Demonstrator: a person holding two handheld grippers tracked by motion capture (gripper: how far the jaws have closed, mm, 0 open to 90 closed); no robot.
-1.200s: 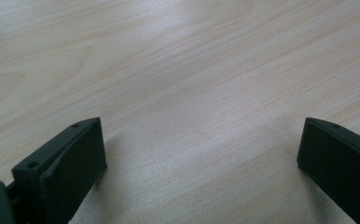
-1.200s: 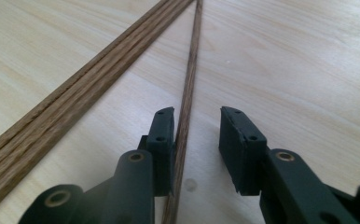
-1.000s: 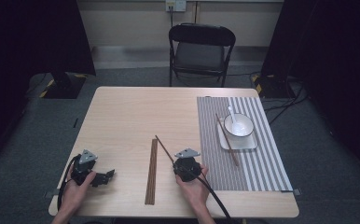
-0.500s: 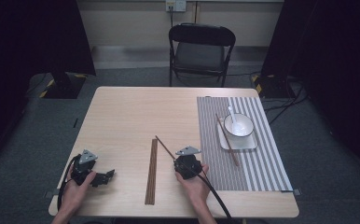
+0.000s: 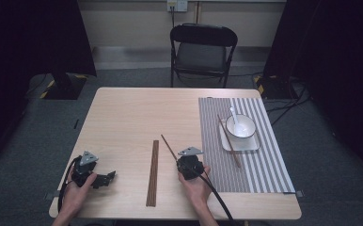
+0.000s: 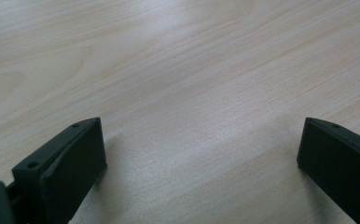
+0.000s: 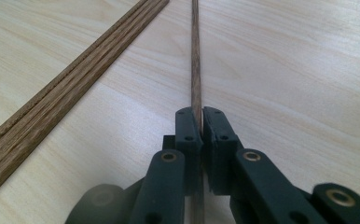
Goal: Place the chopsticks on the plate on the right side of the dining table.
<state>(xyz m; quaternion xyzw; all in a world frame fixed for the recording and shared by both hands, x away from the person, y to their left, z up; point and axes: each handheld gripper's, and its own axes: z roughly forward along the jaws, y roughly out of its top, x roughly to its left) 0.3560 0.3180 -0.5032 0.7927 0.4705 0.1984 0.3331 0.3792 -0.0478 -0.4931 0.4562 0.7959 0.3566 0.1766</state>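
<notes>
A single dark wooden chopstick [image 5: 169, 147] lies slanted on the light wooden table [image 5: 123, 122]. My right gripper [image 5: 180, 162] is shut on its near end. In the right gripper view the chopstick [image 7: 196, 56] runs straight ahead from between the pads, where my right gripper [image 7: 201, 116] has just been closing on it. A bundle of chopsticks [image 5: 152, 172] lies lengthwise just left of it, and it also crosses the right gripper view as a bundle of chopsticks [image 7: 75, 88]. My left gripper [image 5: 108, 177] rests on the table at the near left, and in its own view my left gripper [image 6: 201, 158] stands open over bare wood.
A striped placemat [image 5: 257, 165] covers the right side of the table. On it a white square plate [image 5: 240, 145] holds a bowl [image 5: 245, 129] with a white spoon [image 5: 233, 117]. Another chopstick [image 5: 229, 141] lies beside the plate. A black folding chair [image 5: 203, 47] stands beyond the far edge.
</notes>
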